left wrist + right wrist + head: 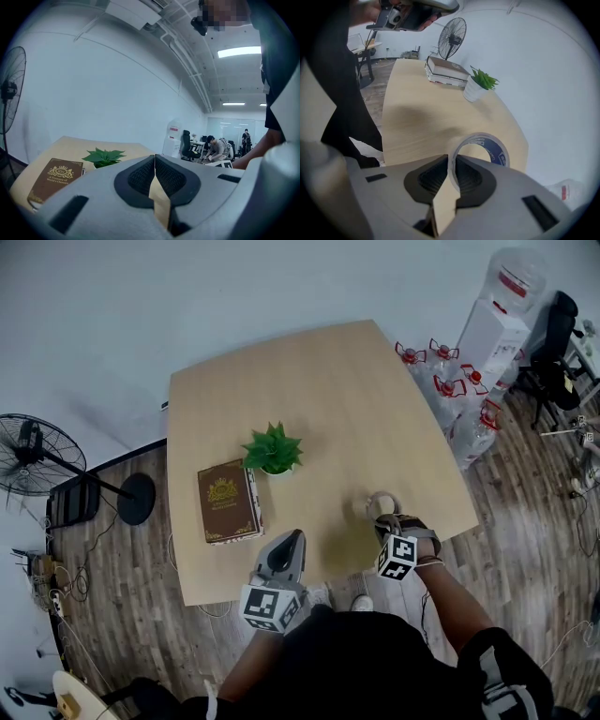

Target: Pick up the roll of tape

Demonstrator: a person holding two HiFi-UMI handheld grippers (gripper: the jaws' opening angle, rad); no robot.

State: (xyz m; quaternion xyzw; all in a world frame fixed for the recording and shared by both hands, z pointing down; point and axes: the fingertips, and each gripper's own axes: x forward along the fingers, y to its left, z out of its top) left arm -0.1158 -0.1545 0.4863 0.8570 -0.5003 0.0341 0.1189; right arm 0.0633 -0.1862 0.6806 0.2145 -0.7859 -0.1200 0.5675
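Right hand-held gripper (451,161) pinches the tape (498,151) by its wall near the counter (417,117) edge, a grip suited to lifting; left hand-held gripper (154,161), pressed together and empty, hangs aside.

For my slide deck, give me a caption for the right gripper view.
Right tool gripping the tape roll by its wall, wooden table beyond.

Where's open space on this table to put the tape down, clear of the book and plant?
The far half of the table, beyond the plant, is bare, and so is the right side. It's crowded near left, where the book lies beside the plant, and at the near edge around the roll of tape in the right gripper.
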